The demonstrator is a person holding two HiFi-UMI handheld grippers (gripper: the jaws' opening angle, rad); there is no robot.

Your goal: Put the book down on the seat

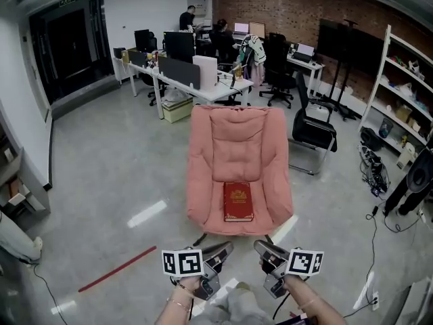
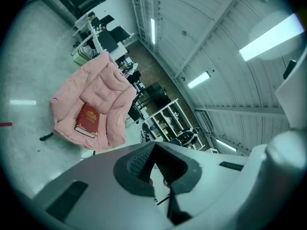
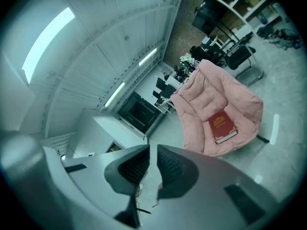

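**The book (image 1: 238, 201) lies on the pink armchair (image 1: 200, 181), both grippers empty**

At the centre of the head view the red book lies flat on the armchair's seat cushion. Its gold-stamped cover faces up and its lower end is near the cushion's front edge. Both grippers sit at the bottom of the frame, side by side and well apart from the chair. The left gripper (image 2: 153, 150) has its jaws pressed together on nothing. The right gripper (image 3: 152, 150) shows a narrow slit between its jaws, with nothing in it.
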